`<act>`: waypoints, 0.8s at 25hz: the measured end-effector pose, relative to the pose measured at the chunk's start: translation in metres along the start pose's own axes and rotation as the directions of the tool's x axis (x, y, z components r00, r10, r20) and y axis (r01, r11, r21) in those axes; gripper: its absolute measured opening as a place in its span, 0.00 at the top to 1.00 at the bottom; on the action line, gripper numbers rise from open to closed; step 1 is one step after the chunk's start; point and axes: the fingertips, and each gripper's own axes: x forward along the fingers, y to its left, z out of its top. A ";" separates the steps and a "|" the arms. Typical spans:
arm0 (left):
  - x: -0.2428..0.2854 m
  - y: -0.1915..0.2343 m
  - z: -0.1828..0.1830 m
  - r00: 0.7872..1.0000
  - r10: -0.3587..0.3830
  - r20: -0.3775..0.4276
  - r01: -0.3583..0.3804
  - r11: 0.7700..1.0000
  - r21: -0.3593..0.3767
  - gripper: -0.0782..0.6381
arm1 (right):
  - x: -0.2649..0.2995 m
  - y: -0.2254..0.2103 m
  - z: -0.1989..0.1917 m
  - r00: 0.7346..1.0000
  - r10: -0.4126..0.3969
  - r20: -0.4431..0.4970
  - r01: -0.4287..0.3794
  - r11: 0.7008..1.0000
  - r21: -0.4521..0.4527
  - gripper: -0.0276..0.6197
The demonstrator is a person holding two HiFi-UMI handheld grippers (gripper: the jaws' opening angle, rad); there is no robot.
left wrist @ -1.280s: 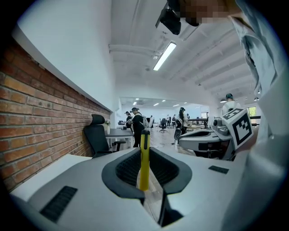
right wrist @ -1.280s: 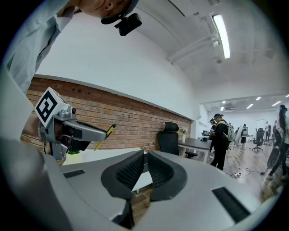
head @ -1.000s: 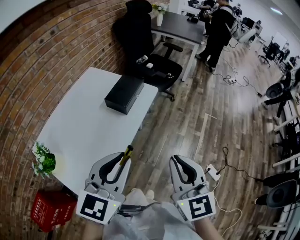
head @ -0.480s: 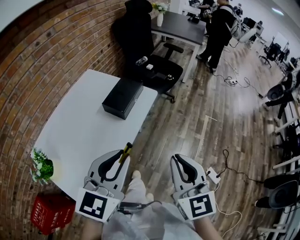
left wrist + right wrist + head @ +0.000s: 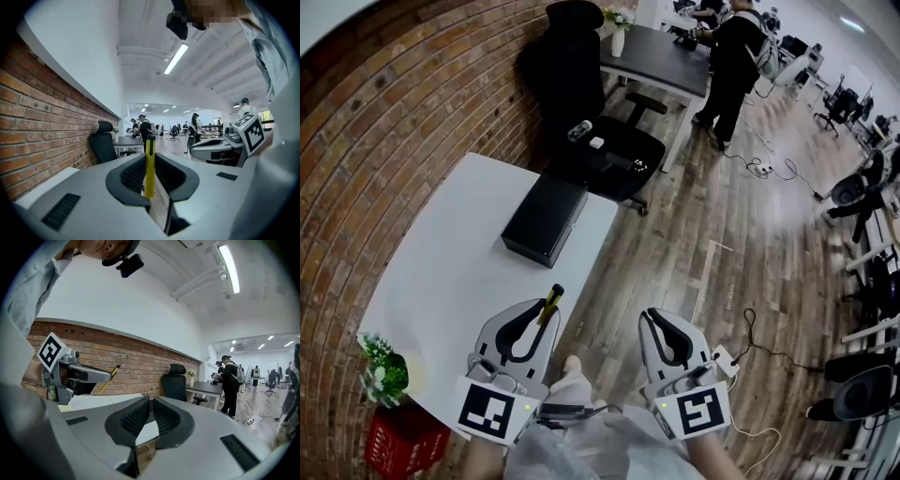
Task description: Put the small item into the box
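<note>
plant (image 5: 382,370): small leafy thing with white flowers, at the counter's near left corner; a red ribbed crate (image 5: 401,441) sits on the floor just below it.
counter (image 5: 441,281): smooth white slab along the brick wall, mostly bare, with a straight right edge dropping to the wood floor.
left gripper (image 5: 546,316): grey shell with ribbed black pads. The fingers are pinched narrow on the yellow stick (image 5: 552,302), and it hangs by the counter's near right edge.
yellow stick: slim, plastic-looking, black tip. It stands upright between the pads in the left gripper view (image 5: 149,164), well apart from the box.
box (image 5: 546,220): flat matte black rectangle lying by the counter's far right edge, lid side up, with clear white surface between it and the stick.
chair (image 5: 591,141): black high-back office chair just past the counter's far end, small bits on its seat.
right gripper (image 5: 652,319): same build, fingers closed together on nothing, out over the floor planks.
floor: a white power strip (image 5: 724,358) and a cable right of the right gripper.
vs a second ago: the box sits lower in the head view, and the plant and crate have slid down-left. Grippers are about where they were.
</note>
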 end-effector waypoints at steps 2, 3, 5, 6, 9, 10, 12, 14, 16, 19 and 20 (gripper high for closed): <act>0.010 0.016 0.001 1.000 -0.003 0.005 0.003 1.000 -0.003 0.80 | 0.020 -0.001 0.004 1.000 0.001 -0.002 -0.001 1.000 -0.002 0.87; 0.015 0.024 0.002 1.000 -0.004 0.009 0.004 1.000 -0.007 0.80 | 0.029 -0.001 0.006 1.000 0.003 -0.003 -0.003 1.000 -0.003 0.87; 0.021 0.040 0.002 1.000 -0.004 0.014 0.005 1.000 -0.019 0.80 | 0.049 0.001 0.008 1.000 0.010 -0.008 -0.011 1.000 -0.004 0.87; 0.023 0.048 0.001 1.000 -0.003 0.013 0.004 1.000 -0.024 0.80 | 0.058 0.003 0.010 1.000 0.015 -0.012 -0.015 1.000 -0.005 0.87; 0.031 0.068 -0.002 1.000 -0.004 0.010 0.004 0.999 -0.038 0.80 | 0.082 0.008 0.012 0.999 0.026 -0.023 -0.026 1.000 -0.011 0.87; 0.034 0.074 -0.003 1.000 -0.005 0.009 0.005 0.999 -0.041 0.80 | 0.088 0.009 0.013 0.999 0.028 -0.027 -0.029 1.000 -0.013 0.87; 0.041 0.083 -0.006 1.000 -0.007 0.009 0.007 0.999 -0.048 0.80 | 0.100 0.011 0.011 0.999 0.034 -0.037 -0.034 0.999 -0.015 0.87; 0.047 0.090 -0.009 1.000 -0.008 0.010 0.008 0.998 -0.060 0.80 | 0.108 0.011 0.009 0.998 0.042 -0.048 -0.043 0.999 -0.020 0.87; 0.052 0.095 -0.010 1.000 -0.007 0.011 0.008 0.998 -0.065 0.80 | 0.116 0.011 0.007 0.997 0.052 -0.060 -0.054 0.998 -0.031 0.87; 0.057 0.101 -0.012 1.000 0.002 0.013 -0.001 0.997 -0.075 0.80 | 0.126 0.011 0.004 0.996 0.067 -0.061 -0.069 0.997 -0.033 0.87; 0.058 0.102 -0.014 1.000 0.008 0.008 -0.007 0.997 -0.080 0.80 | 0.128 0.011 0.003 0.996 0.072 -0.058 -0.074 0.997 -0.030 0.87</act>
